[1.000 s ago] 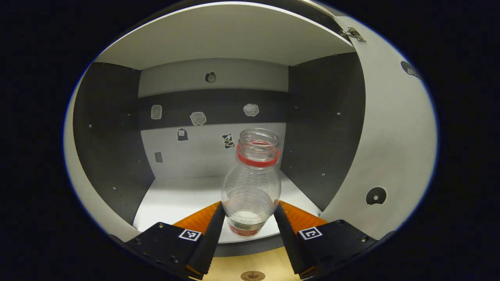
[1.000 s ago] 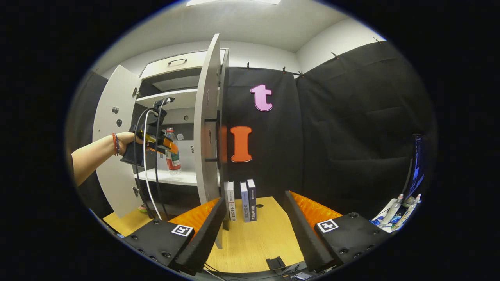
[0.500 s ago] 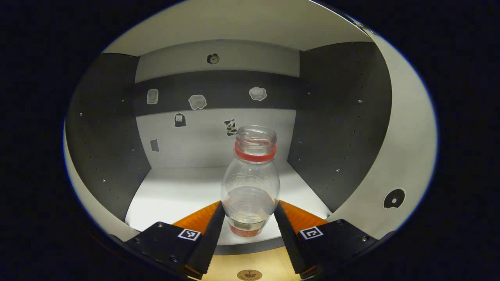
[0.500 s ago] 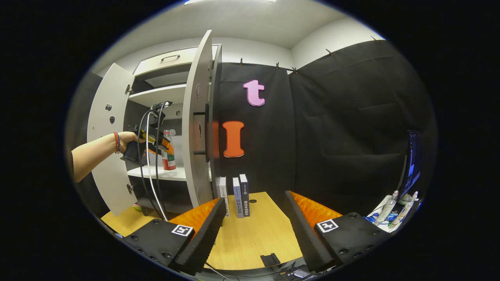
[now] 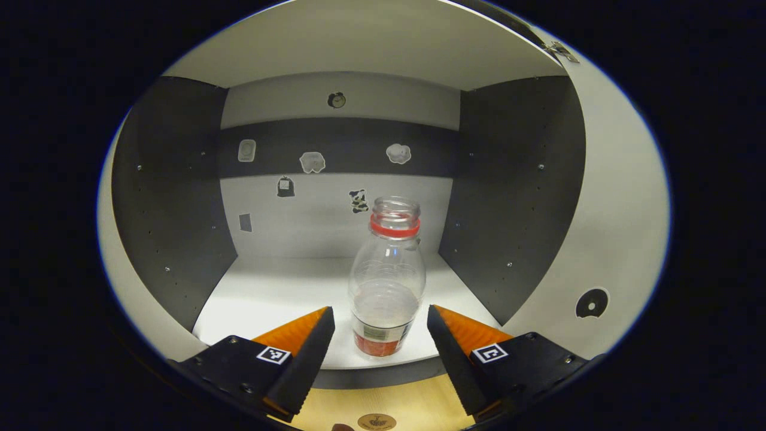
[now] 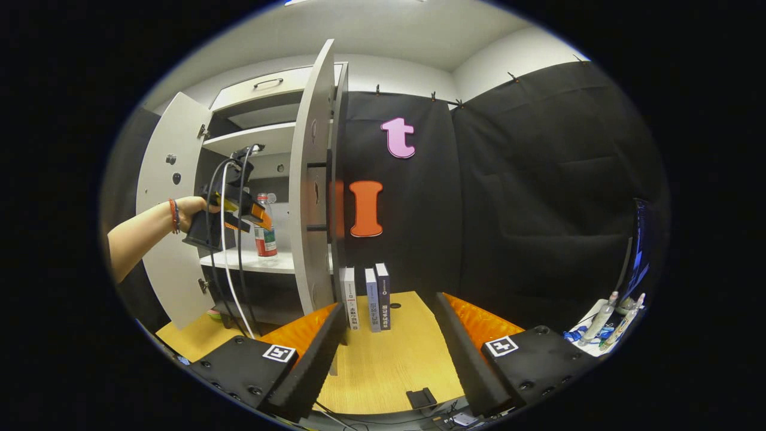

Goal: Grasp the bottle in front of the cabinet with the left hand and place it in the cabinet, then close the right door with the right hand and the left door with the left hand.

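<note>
Clear ribbed plastic bottle (image 5: 386,281), uncapped, red neck ring and red label band, upright on the smooth white cabinet shelf (image 5: 269,305) near its front edge. Left tool (image 5: 378,326) spread wide, wedge-shaped fingers either side of the bottle, apart from it. Right tool (image 6: 389,332) likewise spread, holding nothing, above the wood-grain tabletop (image 6: 395,365). Right door (image 6: 311,185) and left door (image 6: 173,197), flat pale panels, both open.
</note>
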`<state>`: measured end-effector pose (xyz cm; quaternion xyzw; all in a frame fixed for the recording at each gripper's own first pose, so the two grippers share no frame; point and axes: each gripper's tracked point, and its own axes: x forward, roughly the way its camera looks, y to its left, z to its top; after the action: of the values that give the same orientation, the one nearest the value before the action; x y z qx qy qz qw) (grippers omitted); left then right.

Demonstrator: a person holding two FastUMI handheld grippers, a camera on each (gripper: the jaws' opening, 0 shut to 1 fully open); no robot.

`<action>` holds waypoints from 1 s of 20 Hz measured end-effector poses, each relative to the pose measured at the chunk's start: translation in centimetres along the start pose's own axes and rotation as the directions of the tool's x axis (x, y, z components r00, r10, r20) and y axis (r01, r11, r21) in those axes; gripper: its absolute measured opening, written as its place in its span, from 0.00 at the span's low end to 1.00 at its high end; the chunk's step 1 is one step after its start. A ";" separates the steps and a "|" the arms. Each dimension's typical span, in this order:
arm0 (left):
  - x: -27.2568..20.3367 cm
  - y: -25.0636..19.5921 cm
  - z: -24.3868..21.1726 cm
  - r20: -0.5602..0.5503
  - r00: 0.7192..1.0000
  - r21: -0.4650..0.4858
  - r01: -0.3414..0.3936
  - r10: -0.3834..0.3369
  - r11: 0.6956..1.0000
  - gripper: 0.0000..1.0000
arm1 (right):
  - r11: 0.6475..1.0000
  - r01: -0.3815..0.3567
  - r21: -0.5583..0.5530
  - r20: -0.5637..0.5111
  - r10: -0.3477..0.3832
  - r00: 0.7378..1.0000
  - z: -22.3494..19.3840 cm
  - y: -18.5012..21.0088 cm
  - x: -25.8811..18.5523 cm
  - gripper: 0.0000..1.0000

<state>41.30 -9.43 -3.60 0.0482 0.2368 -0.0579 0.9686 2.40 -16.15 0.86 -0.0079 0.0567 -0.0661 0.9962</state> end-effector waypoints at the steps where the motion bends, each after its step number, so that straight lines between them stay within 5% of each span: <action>1: -1.0 0.1 0.1 0.014 1.000 -0.007 0.006 -0.006 1.000 0.95 | 1.000 -0.003 -0.002 -0.003 0.003 1.000 -0.1 0.2 0.3 0.99; 6: -7.4 1.6 -0.5 0.107 0.994 -0.093 0.023 -0.013 0.995 0.95 | 1.000 -0.010 -0.020 0.008 0.010 1.000 0.8 0.4 2.7 0.99; 17: -26.7 10.6 -3.3 0.319 0.932 -0.083 -0.154 0.173 0.985 0.95 | 0.993 -0.086 -0.075 -0.017 0.085 0.996 0.7 3.7 10.5 0.99; 20: -30.8 11.6 -3.6 0.359 0.916 -0.095 -0.153 0.177 0.984 0.95 | 0.993 -0.092 -0.068 -0.009 0.091 0.996 0.9 4.8 11.3 0.99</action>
<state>14.07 5.24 8.26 0.0246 0.0491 0.0237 0.9982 14.26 -12.88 0.36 -0.0390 0.0623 -0.0184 0.9971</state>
